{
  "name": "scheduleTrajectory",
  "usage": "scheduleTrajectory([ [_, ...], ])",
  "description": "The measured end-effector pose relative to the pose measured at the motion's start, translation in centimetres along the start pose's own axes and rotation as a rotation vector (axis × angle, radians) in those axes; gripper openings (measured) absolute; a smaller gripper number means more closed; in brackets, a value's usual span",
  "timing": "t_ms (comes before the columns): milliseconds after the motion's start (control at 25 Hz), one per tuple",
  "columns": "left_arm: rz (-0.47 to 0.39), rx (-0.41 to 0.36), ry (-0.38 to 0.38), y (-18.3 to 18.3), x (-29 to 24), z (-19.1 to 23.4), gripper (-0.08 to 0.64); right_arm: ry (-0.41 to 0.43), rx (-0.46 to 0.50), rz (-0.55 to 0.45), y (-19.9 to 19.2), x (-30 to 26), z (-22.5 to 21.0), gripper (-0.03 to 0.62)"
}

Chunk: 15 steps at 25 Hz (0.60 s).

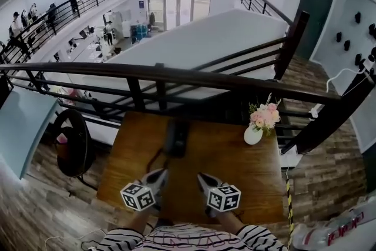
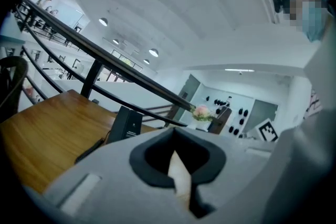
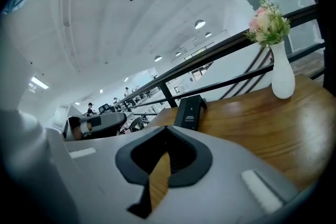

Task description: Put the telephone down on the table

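Left gripper and right gripper hover empty, jaws together. Reaching in shut could shove the telephone off the table

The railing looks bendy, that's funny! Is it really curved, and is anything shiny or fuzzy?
Head view: the wide lens bows the railing; corners go dark. Left gripper view: the telephone looks slightly soft. Right gripper view: a pale sheen lies on the table near the vase.

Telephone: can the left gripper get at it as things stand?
Probably yes: only bare table lies between the left gripper and the telephone. Its fingers are shut, so they must open first.
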State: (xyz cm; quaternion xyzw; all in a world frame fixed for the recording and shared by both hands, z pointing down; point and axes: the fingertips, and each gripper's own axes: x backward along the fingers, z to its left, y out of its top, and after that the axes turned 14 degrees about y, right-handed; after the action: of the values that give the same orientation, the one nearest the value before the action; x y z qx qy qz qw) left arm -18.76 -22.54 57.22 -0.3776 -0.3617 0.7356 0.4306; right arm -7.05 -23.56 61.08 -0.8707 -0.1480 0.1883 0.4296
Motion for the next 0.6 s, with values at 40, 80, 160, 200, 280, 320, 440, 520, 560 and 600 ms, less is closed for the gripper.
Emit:
scheduleTrajectory([
  [40,-0.003,-0.002,0.004,-0.6,0.5,-0.8,0.003,0.011,0.002,0.0,-0.4,0.8,0.3,0.0],
  [80,-0.006,-0.004,0.009,-1.3,0.9,-1.6,0.003,0.021,0.004,-0.001,-0.9,1.6,0.6,0.0],
  [160,-0.008,-0.009,0.024,-2.2,1.7,-2.9,0.003,0.04,0.007,-0.002,-1.5,3.0,1.1,0.0],
  [200,-0.006,-0.009,0.033,-2.5,2.0,-3.3,0.003,0.046,0.007,-0.001,-1.7,3.4,1.3,0.0],
  [280,0.0,-0.003,0.051,-2.7,2.3,-3.5,0.003,0.053,0.004,0.005,-1.9,3.7,1.7,0.0],
  [320,0.003,0.0,0.058,-2.8,2.5,-3.5,0.003,0.055,0.002,0.01,-2.0,3.7,1.8,0.0],
  [440,0.007,0.006,0.072,-3.0,2.9,-3.4,0.003,0.06,-0.007,0.021,-2.4,3.7,2.1,0.0],
  [520,0.008,0.01,0.078,-3.1,3.2,-3.4,0.003,0.056,-0.015,0.029,-2.8,3.9,2.1,0.0],
  [560,0.009,0.013,0.08,-3.3,3.3,-3.4,0.003,0.054,-0.019,0.033,-2.9,4.0,2.1,0.0],
  [600,0.01,0.015,0.083,-3.4,3.4,-3.4,0.003,0.052,-0.022,0.037,-3.0,4.1,2.0,0.0],
])
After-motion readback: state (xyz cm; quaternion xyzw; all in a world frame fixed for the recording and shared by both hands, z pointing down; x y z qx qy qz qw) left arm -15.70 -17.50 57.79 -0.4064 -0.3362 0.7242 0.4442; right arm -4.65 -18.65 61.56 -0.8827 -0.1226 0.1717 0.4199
